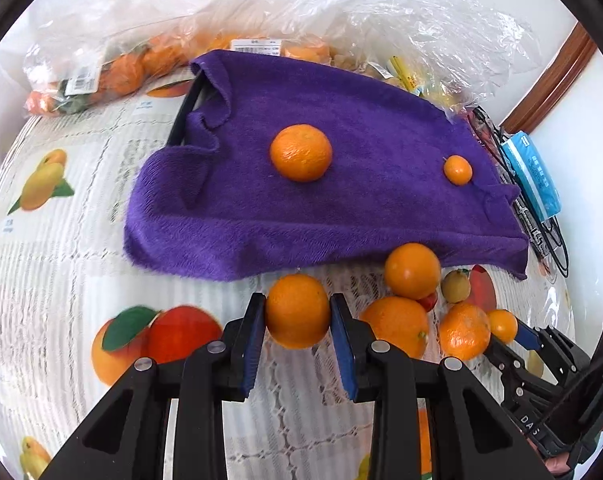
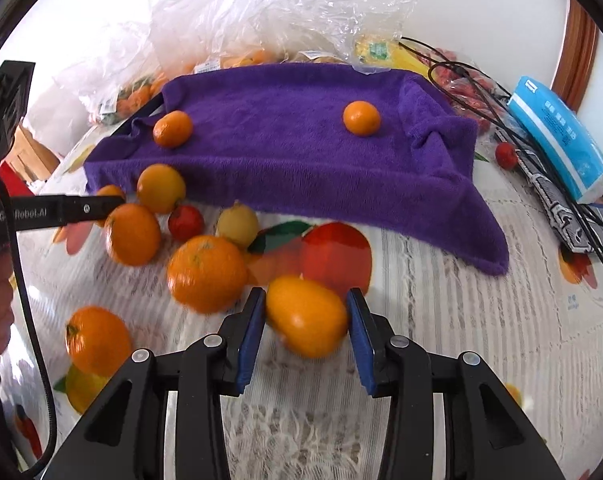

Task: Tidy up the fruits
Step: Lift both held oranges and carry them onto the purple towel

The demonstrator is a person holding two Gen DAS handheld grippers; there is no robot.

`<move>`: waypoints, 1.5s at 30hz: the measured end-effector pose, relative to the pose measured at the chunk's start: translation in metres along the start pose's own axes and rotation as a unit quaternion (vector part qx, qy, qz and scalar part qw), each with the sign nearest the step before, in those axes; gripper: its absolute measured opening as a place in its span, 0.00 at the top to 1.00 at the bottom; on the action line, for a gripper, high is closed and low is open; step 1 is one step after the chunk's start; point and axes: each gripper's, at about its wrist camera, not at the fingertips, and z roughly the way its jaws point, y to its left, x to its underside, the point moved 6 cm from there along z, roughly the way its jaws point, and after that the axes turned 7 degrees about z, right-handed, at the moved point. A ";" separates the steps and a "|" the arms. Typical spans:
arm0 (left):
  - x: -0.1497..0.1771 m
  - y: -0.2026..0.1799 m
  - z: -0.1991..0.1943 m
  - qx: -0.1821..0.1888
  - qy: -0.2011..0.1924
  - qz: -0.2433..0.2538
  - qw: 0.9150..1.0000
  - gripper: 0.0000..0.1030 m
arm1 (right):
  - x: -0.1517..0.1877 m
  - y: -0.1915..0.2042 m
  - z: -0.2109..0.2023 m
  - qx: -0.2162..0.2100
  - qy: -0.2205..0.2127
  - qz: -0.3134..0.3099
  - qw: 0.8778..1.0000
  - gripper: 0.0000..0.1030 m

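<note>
A purple towel [image 1: 341, 208] covers a raised tray; a large orange [image 1: 300, 153] and a small kumquat [image 1: 457, 169] lie on it. My left gripper [image 1: 298, 316] is shut on an orange [image 1: 297, 310] just in front of the towel's near edge. My right gripper [image 2: 306, 320] holds a small oval orange fruit [image 2: 307, 316] between its pads, above the tablecloth. Loose oranges [image 2: 207, 272], a small red fruit [image 2: 186, 222] and a yellow-green fruit [image 2: 237, 224] lie clustered on the cloth left of the right gripper. The towel [image 2: 293, 160] shows the same two fruits in the right wrist view.
Clear plastic bags [image 1: 261, 12] with more oranges sit behind the towel. A blue tissue pack [image 2: 557, 136], black cables [image 2: 481, 92] and a patterned flat item lie to the right. The table wears a fruit-print cloth [image 1: 61, 240]. The left gripper's body [image 2: 53, 210] crosses the right view's left side.
</note>
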 end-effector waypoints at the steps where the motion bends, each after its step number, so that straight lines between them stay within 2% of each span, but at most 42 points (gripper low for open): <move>1: 0.002 0.001 -0.002 0.001 -0.002 0.000 1.000 0.70 | 0.002 0.000 -0.001 -0.002 -0.003 0.002 1.000 0.61; 3: 0.005 0.001 -0.008 -0.003 -0.009 -0.001 1.000 0.70 | 0.003 -0.002 -0.003 -0.012 -0.017 0.014 1.000 0.66; 15: 0.014 -0.006 -0.045 -0.013 -0.041 -0.002 0.999 0.70 | 0.007 0.008 -0.034 -0.014 -0.047 0.025 0.999 0.69; 16: 0.016 -0.006 -0.048 -0.011 -0.043 -0.004 0.999 0.70 | 0.009 0.007 -0.037 -0.011 -0.049 0.027 0.998 0.73; 18: 0.021 -0.008 -0.054 -0.008 -0.046 -0.005 0.999 0.70 | 0.014 0.007 -0.042 -0.011 -0.046 0.027 0.999 0.91; 24: 0.036 -0.011 -0.070 -0.007 -0.056 -0.005 0.998 0.70 | 0.023 0.006 -0.051 0.001 -0.054 0.024 0.998 0.89; 26: 0.038 -0.010 -0.073 -0.007 -0.058 -0.009 0.998 0.70 | 0.020 0.007 -0.051 -0.001 -0.062 0.018 0.998 0.79; 28: 0.039 -0.009 -0.075 -0.008 -0.060 -0.012 0.998 0.70 | 0.013 0.008 -0.048 -0.003 -0.070 0.014 0.997 0.64; 29: 0.038 -0.008 -0.075 -0.009 -0.060 -0.013 0.998 0.70 | 0.009 0.010 -0.044 -0.005 -0.072 0.011 0.997 0.63; 31: 0.039 -0.007 -0.075 -0.012 -0.060 -0.016 0.998 0.70 | 0.006 0.008 -0.035 0.019 -0.075 0.005 0.997 0.62; 32: 0.040 -0.007 -0.075 -0.013 -0.059 -0.016 0.998 0.70 | 0.003 0.006 -0.033 0.051 -0.084 -0.003 0.995 0.61; 34: 0.042 -0.006 -0.075 -0.013 -0.060 -0.016 0.998 0.70 | 0.002 0.002 -0.026 0.065 -0.078 -0.011 0.995 0.60; 35: 0.042 -0.005 -0.074 -0.013 -0.059 -0.017 0.998 0.70 | 0.002 -0.001 -0.024 0.066 -0.073 -0.009 0.995 0.60; 37: 0.043 -0.004 -0.071 -0.012 -0.055 -0.018 0.998 0.70 | 0.002 -0.009 -0.017 0.059 -0.065 0.002 0.996 0.67; 40: 0.043 -0.003 -0.068 -0.011 -0.052 -0.019 0.998 0.70 | 0.005 -0.015 -0.008 0.045 -0.048 0.012 0.998 0.68; 45: 0.044 -0.005 -0.068 -0.008 -0.053 -0.014 0.998 0.70 | 0.008 -0.015 -0.019 0.027 -0.064 0.028 0.997 0.69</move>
